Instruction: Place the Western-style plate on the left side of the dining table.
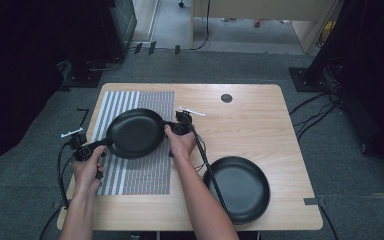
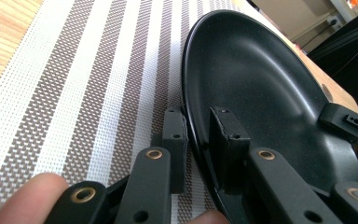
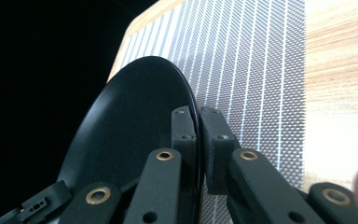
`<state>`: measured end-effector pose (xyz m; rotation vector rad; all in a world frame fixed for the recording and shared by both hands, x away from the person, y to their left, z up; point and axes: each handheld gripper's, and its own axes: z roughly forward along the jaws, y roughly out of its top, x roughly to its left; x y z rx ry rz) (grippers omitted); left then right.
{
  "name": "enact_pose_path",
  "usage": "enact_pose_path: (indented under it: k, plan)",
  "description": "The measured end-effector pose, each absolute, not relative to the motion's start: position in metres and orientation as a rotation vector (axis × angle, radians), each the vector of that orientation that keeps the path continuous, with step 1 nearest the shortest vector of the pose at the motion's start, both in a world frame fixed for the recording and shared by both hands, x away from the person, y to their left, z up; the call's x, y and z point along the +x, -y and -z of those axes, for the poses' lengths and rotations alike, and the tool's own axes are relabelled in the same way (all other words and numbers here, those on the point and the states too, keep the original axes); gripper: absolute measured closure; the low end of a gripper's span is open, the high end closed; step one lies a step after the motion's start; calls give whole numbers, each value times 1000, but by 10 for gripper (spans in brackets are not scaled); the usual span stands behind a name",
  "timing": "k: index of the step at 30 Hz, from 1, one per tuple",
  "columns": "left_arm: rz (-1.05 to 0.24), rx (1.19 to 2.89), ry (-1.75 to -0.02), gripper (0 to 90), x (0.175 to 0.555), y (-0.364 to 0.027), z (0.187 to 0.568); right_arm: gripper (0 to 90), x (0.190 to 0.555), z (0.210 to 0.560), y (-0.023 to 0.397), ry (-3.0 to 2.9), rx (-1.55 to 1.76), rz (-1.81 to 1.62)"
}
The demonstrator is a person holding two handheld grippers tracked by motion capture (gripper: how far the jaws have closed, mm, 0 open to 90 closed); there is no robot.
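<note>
A person is holding a black plate (image 1: 135, 133) between two grippers over the striped placemat (image 1: 145, 175) on the left part of the wooden tabletop (image 1: 260, 125). The left forearm is coming in from the bottom edge of the high view and running almost straight up the picture, with the left hand (image 1: 87, 170) wrapped around the left gripper (image 1: 102, 144), which is pointing to the right and slightly away at the plate's near-left rim. The right forearm is reaching in from lower right on a long diagonal toward upper left, and the right hand (image 1: 181, 142) is gripping the right gripper (image 1: 166, 126), which is pointing left at the plate's far-right rim, so the two tools are facing each other across the plate. In the left gripper view the jaws are clamping the rim, one pad outside and one inside the bowl of the plate (image 2: 261, 88), with the placemat (image 2: 88, 84) lying close below. In the right gripper view the jaws are likewise pinching the thin edge of the plate (image 3: 130, 130), nearly closed on it. A second black plate (image 1: 240, 189) is sitting near the front right edge of the tabletop, well apart from the held one.
</note>
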<state>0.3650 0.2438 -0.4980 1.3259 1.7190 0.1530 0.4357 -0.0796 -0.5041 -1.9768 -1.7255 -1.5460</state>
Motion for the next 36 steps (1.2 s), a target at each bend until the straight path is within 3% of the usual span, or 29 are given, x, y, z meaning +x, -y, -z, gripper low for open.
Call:
enact_pose_path:
  k: [20,23,30,31,33,35,36]
  plan:
    - [-214,1337,-1772,777,376,-241,510,816,448,524,63,1831,-2045,1525]
    - [-219,1341,-1751,741,375,-240,512,784,449,522,62,1849,-2043,1508]
    - [-396,1393,-1681,459,365,-241,499,550,444,506,61,1976,-2073,1541]
    - [-416,1405,-1686,380,363,-242,498,506,441,502,63,2046,-2071,1543]
    - [-427,1432,-1695,351,359,-244,495,498,439,499,65,2053,-2064,1541]
    - [-385,1467,-1729,235,356,-246,491,483,430,489,71,2048,-2013,1609]
    - [-358,1463,-1735,235,354,-247,490,483,430,489,71,2048,-2013,1609]
